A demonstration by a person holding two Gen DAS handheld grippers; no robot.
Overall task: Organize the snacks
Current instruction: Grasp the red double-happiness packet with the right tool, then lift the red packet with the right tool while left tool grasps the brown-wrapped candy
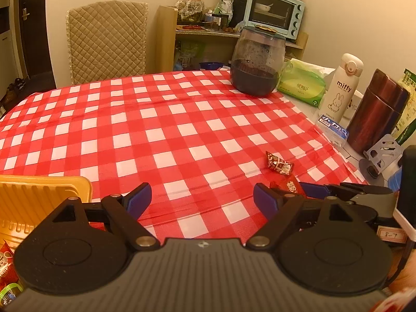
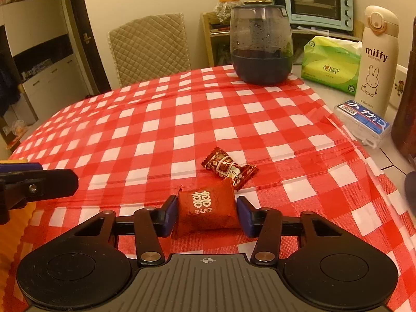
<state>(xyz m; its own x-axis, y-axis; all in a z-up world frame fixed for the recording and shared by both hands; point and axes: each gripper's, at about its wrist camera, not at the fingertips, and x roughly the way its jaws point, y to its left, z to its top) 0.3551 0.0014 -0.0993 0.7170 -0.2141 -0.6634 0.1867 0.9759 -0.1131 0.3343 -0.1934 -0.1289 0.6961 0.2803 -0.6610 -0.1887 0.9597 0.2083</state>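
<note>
1 red-and-white checked tablecloth [image 2: 161,119] is covering the table, and 1 dark-tinted jar [image 2: 261,44] is standing at 12 o'clock on it. Off the cloth at 2 o'clock, 1 green tissue pack [image 2: 331,65] and 1 white Miffy bottle [image 2: 377,59] are sitting side by side. 1 yellow ribbed tray [image 1: 39,195] is lying at 9 o'clock in the left wrist view, with a few wrappers showing at its near end. 2 snacks are lying on the cloth. The red square packet [image 2: 206,209], printed with a white double-happiness sign and 4 small characters, is sitting at 6 o'clock, and the right gripper [image 2: 206,215] is pinching it on both sides. The brown twist-wrapped candy [image 2: 228,167] is resting just beyond it. The left gripper [image 1: 201,201] is hovering spread wide, holding nothing.
</note>
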